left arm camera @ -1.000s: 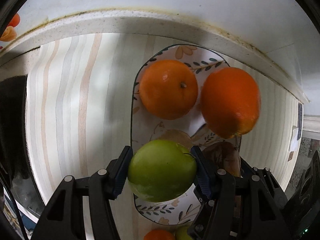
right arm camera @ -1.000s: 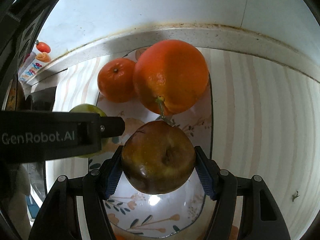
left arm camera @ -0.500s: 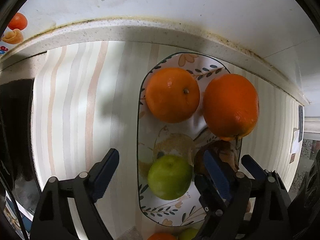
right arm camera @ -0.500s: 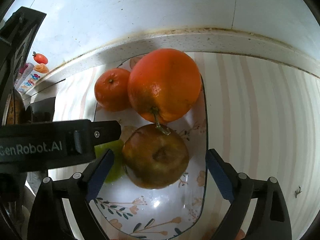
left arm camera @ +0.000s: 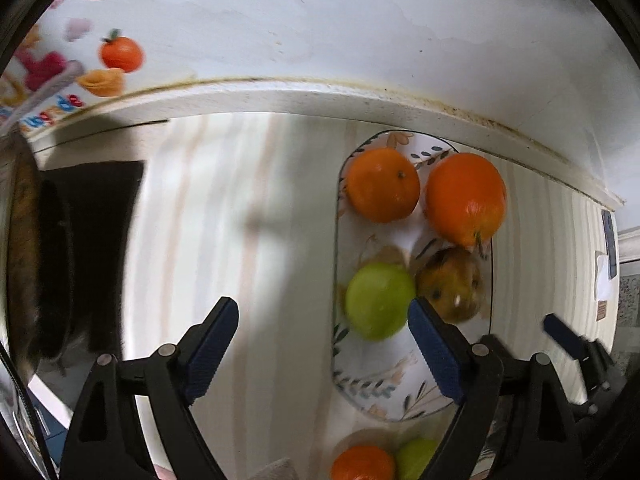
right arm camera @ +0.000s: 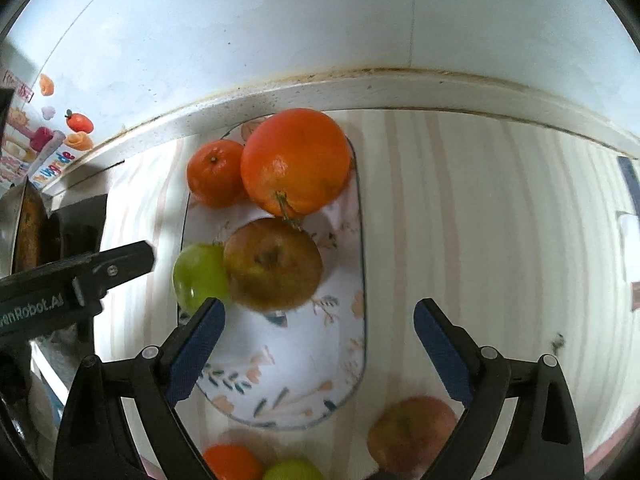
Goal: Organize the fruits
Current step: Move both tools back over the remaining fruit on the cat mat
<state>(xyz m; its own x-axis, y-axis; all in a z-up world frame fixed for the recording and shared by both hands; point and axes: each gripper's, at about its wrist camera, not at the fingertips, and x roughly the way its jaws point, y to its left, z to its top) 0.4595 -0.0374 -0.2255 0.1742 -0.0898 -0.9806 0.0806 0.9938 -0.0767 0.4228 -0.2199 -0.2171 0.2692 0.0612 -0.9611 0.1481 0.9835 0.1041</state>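
oval floral ceramic plate (right arm camera: 352, 360) held round green apple (right arm camera: 198, 276) touching brown russet apple (right arm camera: 276, 264), two oranges at 12 o'clock. left gripper (left arm camera: 324, 340) stood open, empty. right gripper (right arm camera: 318, 344) jaws had just opened wider, nothing between. blurred fruit, possibly loose, at 6 o'clock.

Floral white plate (right arm camera: 352, 360) holds green apple (right arm camera: 198, 276), seemingly russet-brown apple (right arm camera: 274, 264), orange citrus (right arm camera: 296, 160).

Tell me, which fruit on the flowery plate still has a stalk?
The large orange at the plate's far end: a green stalk sticks out toward the brownish apple.
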